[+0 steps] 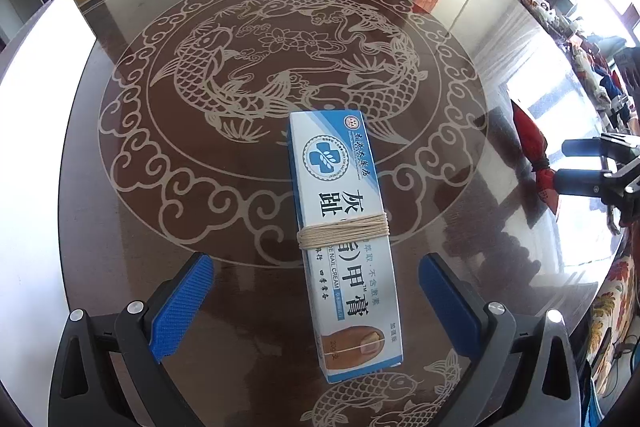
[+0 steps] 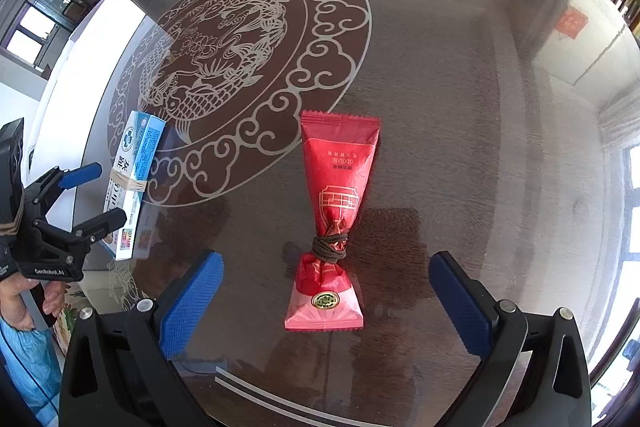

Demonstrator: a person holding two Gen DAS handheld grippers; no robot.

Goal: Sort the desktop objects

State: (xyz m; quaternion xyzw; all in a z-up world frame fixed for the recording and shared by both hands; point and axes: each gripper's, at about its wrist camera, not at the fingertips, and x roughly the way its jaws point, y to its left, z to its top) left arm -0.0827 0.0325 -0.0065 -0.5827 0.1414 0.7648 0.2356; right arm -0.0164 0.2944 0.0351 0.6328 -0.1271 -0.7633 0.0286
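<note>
On the glass-topped desk (image 1: 460,27), near its 6 o'clock edge, a blue-and-white cream box (image 1: 344,239) bound with pale string (image 1: 344,233) lies lengthwise between the spread fingers of the left gripper (image 1: 316,267), which is released and touches nothing. Toward 3 o'clock from it, well apart, a red packet (image 2: 334,211) tied with a brown band (image 2: 330,247) lies likewise centred before the right gripper (image 2: 326,275), also released. Each gripper seems lined up so its pads can close across the narrow sides.
</note>
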